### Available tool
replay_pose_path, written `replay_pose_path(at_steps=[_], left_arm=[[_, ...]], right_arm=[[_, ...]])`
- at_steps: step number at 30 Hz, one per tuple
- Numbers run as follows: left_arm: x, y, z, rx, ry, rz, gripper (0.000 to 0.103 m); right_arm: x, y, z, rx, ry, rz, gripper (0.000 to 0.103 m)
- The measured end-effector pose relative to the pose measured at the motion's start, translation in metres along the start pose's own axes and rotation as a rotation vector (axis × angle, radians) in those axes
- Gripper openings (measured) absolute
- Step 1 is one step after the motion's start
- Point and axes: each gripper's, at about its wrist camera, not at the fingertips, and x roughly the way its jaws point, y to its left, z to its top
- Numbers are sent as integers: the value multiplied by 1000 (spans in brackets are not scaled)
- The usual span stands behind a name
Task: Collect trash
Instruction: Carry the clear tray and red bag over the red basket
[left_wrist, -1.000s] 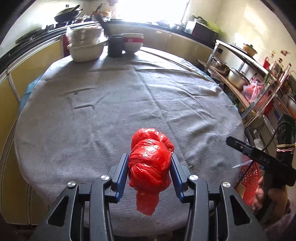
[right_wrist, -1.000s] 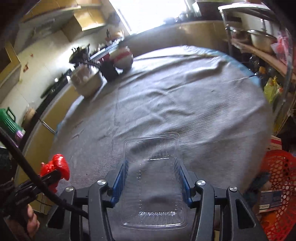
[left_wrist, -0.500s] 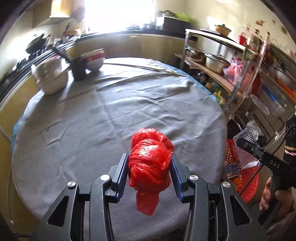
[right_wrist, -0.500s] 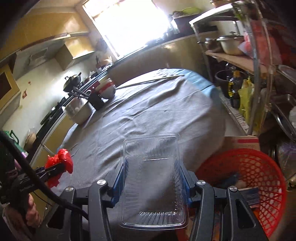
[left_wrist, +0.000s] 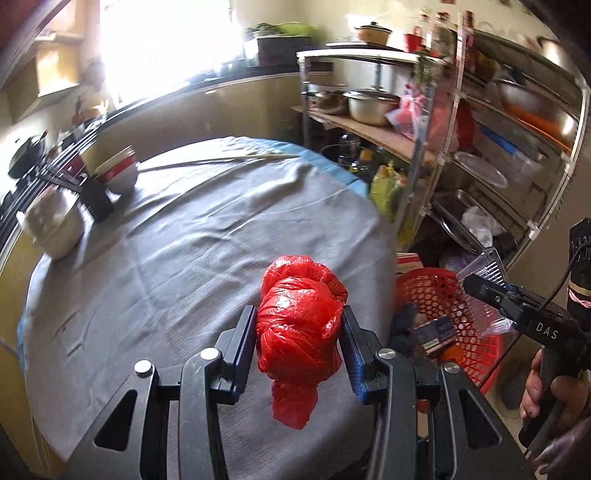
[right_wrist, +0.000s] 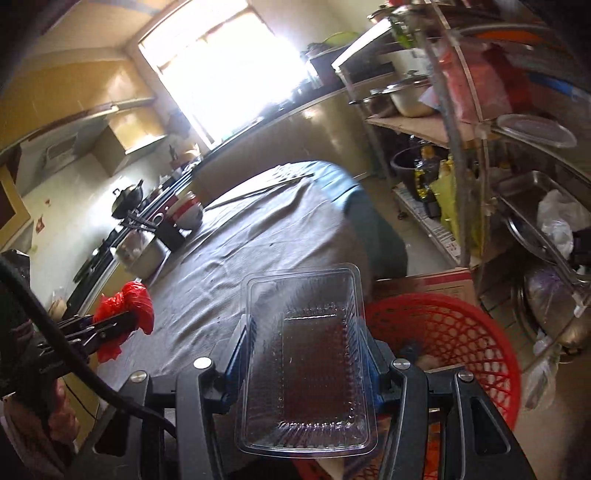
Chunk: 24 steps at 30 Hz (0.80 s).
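Observation:
My left gripper is shut on a knotted red plastic bag and holds it above the table's near right edge. The bag also shows in the right wrist view. My right gripper is shut on a clear plastic tray and holds it beside the table, over the near rim of a red mesh trash basket. In the left wrist view the right gripper hangs over that basket, which holds some trash.
A round table with a grey cloth carries bowls, a dark cup and a covered pot at its far side. A metal rack with pots stands to the right. A cardboard box sits behind the basket.
Both grippers have swung right, away from the table middle toward the red basket. The clear tray now hangs over the basket's rim. Both grips are unchanged.

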Motion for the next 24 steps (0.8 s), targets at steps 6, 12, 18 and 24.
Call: replay_pose_path(at_steps=[6, 12, 18, 24], left_arm=[[7, -38, 12, 69, 0, -30, 45], [13, -68, 19, 128, 7, -57, 45], [19, -92, 26, 169, 11, -78, 45], [26, -110, 29, 196, 22, -94, 45]], right_arm=[[-19, -25, -1, 41, -28, -23, 55], [-35, -47, -3, 82, -48, -41, 55], [-45, -64, -6, 119, -52, -48, 55], [-51, -77, -8, 145, -51, -48, 55]])
